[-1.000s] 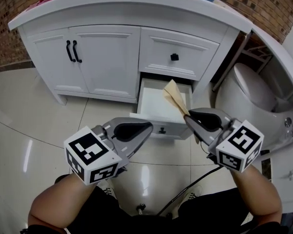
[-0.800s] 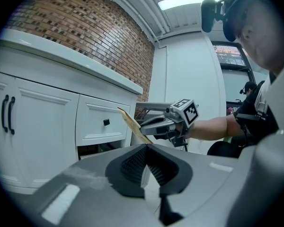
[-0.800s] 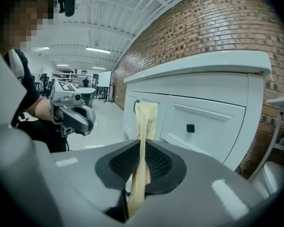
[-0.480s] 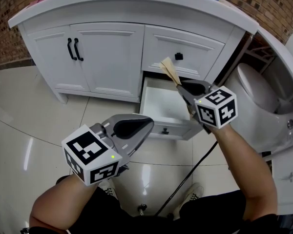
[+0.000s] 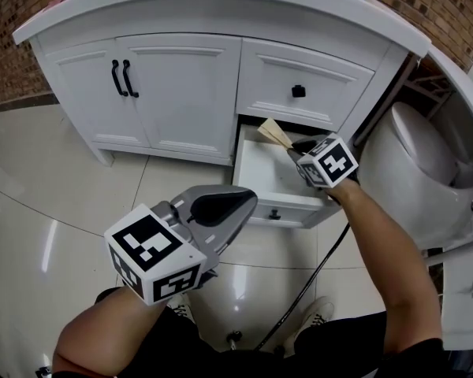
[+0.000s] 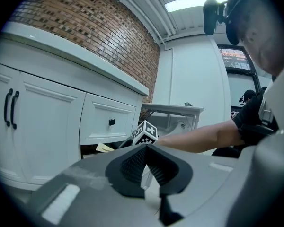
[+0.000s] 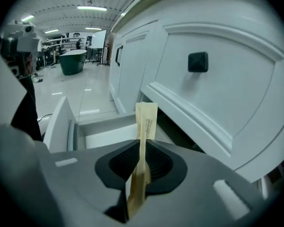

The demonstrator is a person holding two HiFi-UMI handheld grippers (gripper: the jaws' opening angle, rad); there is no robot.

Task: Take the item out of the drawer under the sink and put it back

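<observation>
Fingers (image 7: 160, 162) of right gripper (image 7: 142, 144) easing apart, pads on the tan paper packet (image 7: 146, 119) between them. I have it over the open drawer (image 5: 277, 201). Left gripper (image 5: 246, 201) clenched, empty, well back from drawer.

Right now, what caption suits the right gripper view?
Right gripper, jaws opening, tan packet between them, over the open drawer.

Bright, even light from ceiling strip lamps (image 7: 92, 7); white glare streaks the glossy floor tiles (image 5: 229, 286). The drawer (image 5: 268, 176) recess is shadowed. Gripper views bow, darkening at edges.
</observation>
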